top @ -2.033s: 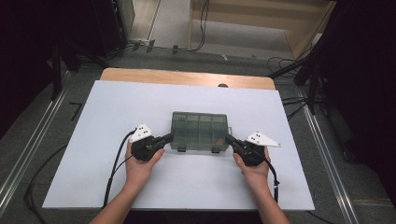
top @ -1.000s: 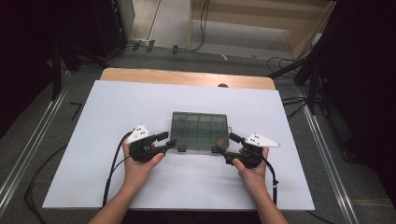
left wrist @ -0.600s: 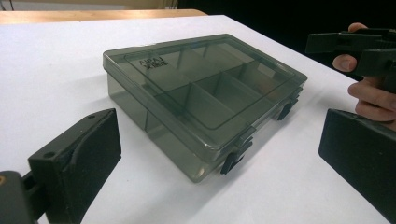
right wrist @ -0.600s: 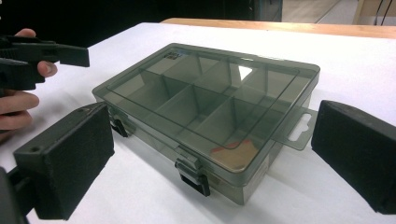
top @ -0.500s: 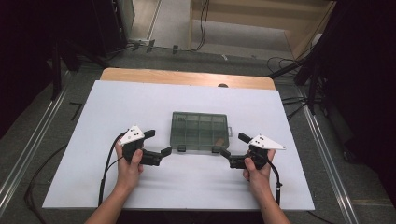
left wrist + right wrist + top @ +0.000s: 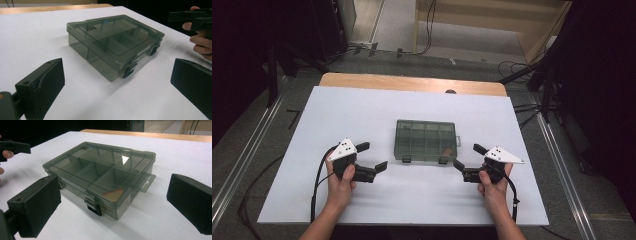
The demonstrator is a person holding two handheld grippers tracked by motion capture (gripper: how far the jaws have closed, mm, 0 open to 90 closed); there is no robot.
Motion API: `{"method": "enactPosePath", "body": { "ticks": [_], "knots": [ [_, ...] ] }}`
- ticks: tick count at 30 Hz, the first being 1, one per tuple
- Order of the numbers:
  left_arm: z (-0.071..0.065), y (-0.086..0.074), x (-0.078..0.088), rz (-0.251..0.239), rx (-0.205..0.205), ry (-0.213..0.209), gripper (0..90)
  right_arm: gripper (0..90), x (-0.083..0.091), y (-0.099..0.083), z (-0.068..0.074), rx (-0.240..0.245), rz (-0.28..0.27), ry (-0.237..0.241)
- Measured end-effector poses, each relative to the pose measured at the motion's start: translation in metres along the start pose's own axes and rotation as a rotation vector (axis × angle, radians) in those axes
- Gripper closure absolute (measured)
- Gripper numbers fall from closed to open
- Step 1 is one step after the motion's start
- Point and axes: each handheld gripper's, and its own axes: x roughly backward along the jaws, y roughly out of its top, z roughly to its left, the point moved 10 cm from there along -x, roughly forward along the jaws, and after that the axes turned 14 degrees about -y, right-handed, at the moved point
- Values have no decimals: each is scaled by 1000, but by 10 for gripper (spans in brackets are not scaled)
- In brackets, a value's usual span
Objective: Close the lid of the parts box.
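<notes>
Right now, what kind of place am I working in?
Probably a lab or recording workspace, not a home: a white-topped table holding just a smoky compartment box, metal rails along both sides, and loose cables on the floor behind.

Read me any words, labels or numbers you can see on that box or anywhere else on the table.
Raised lettering in two short lines on the lid of the grey plastic box, near its far corner in the left gripper view: too blurred to read.
Orange patch inside a front compartment in the right gripper view: no writing can be made out.
Nothing legible on the white table or on either gripper.
</notes>
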Motion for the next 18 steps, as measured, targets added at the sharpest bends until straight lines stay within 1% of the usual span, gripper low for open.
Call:
{"method": "enactPosePath", "body": {
  "ticks": [4,10,18],
  "knots": [
    [1,-3,7,1,-2,6,0,0,4,-2,-5,2,3,-11],
    [4,-8,19,10,-2,27,0,0,9,-5,-11,19,4,-28],
    [6,-13,37,4,3,45,0,0,16,-9,-16,24,5,-41]
  ]
}}
